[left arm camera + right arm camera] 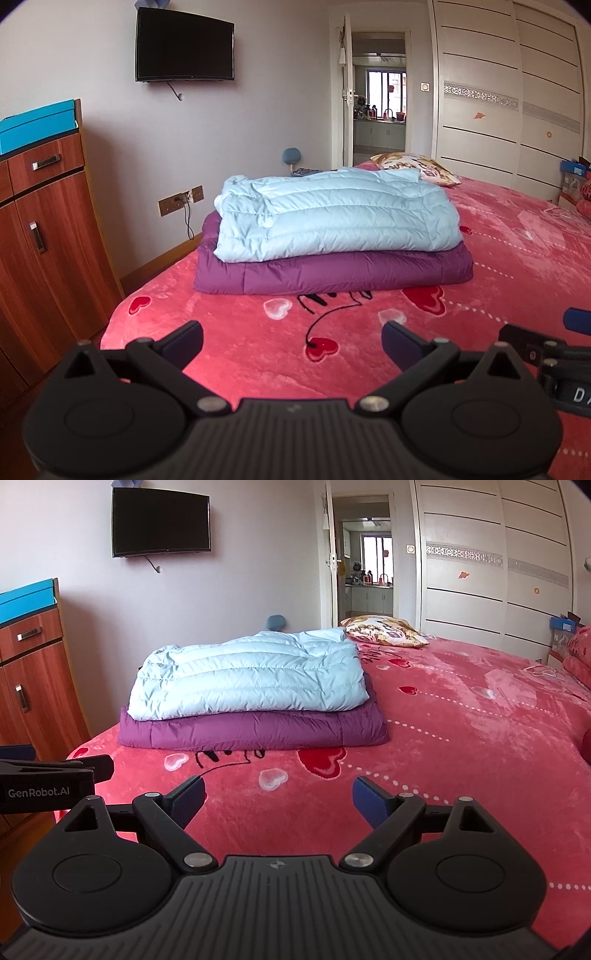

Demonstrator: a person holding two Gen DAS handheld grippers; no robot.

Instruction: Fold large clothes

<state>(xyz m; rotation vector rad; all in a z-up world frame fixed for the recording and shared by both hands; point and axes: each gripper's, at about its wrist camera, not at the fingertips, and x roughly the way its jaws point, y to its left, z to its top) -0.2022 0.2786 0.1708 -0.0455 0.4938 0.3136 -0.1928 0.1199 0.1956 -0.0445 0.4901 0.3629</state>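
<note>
The bed (480,280), under its pink heart-printed blanket, fills most of what I see, and I place everything else from it. Beyond its far right side stands the pale wardrobe (506,96) with dark horizontal strips. Off the bed's left edge is the wooden cabinet (48,229), with a blue box (37,123) on top. On the wall beyond the bed's far left side hangs the dark television (184,44), and an open doorway (380,96) shows between that wall and the wardrobe.

On the bed, toward its left side, lies the purple quilted coat (332,273), folded flat. The light blue down jacket (332,214) rests folded on top of it, touching it, its edges set in from the purple one's front and right edges. A patterned pillow (417,166) lies behind the stack, toward the bed's far end.

My left tongs (291,338) hang above the bed's near part, fingers spread wide with nothing between them. My right tongs (279,795) are likewise spread and empty, just beside the left ones. The stack sits straight ahead of my left tongs and ahead and to the left of my right, well apart from both. Only bare blanket lies between them and the folded clothes.
</note>
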